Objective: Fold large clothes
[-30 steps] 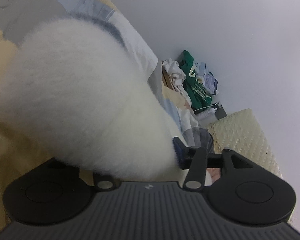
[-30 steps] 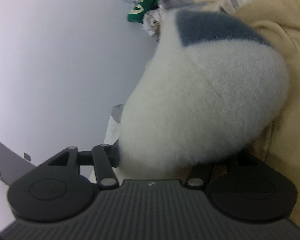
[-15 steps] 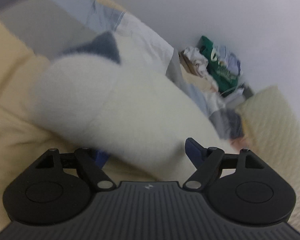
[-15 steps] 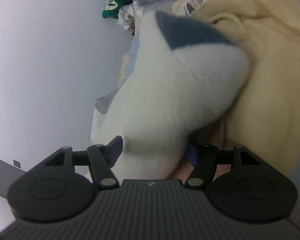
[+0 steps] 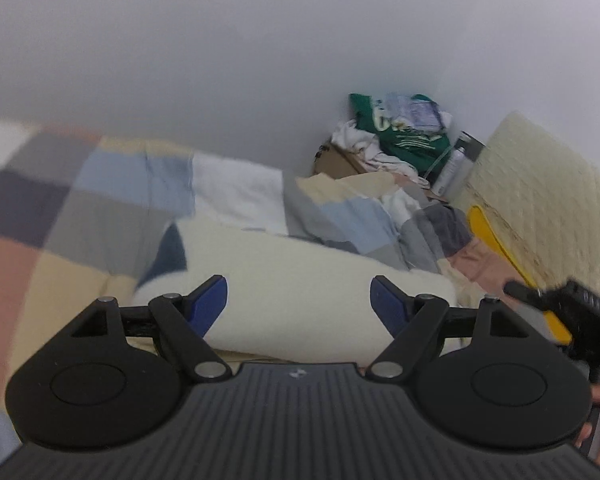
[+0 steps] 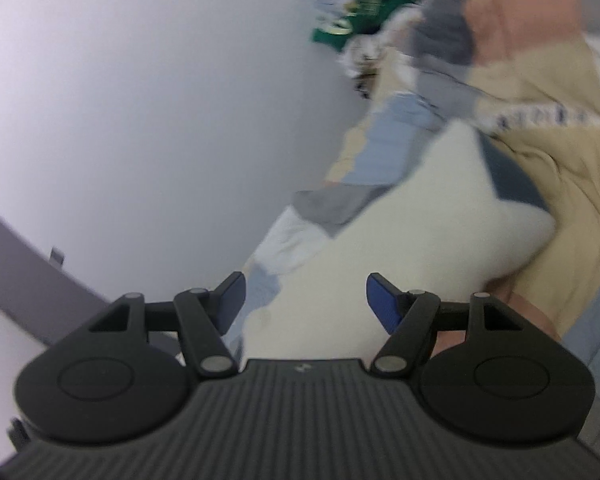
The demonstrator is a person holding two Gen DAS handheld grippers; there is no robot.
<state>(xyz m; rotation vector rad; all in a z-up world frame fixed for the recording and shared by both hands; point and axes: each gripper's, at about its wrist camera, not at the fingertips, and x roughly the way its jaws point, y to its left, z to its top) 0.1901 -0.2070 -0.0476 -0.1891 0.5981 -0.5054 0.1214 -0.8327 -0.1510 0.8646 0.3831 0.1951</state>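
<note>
Both tongs released above a folded white fleece garment on a patchwork bed.

In the left wrist view the checked quilt [image 5: 112, 208] fills the left and middle, and the white fleece garment [image 5: 300, 280], with a dark blue patch at its left end, lies folded on it, beyond and below the left gripper [image 5: 299, 304]. Its blue pads [image 5: 210, 304] stand wide apart, clear of the cloth, nothing between them. Far right by the wall sits a pile of clothes [image 5: 400, 136] and a cream padded mat [image 5: 540, 200]; the other tool [image 5: 572, 312] shows near the right edge. In the right wrist view the right gripper [image 6: 305, 302] has just been opening, its pads off the garment [image 6: 420, 220], which lies just ahead, on the quilt [image 6: 560, 160].
</note>
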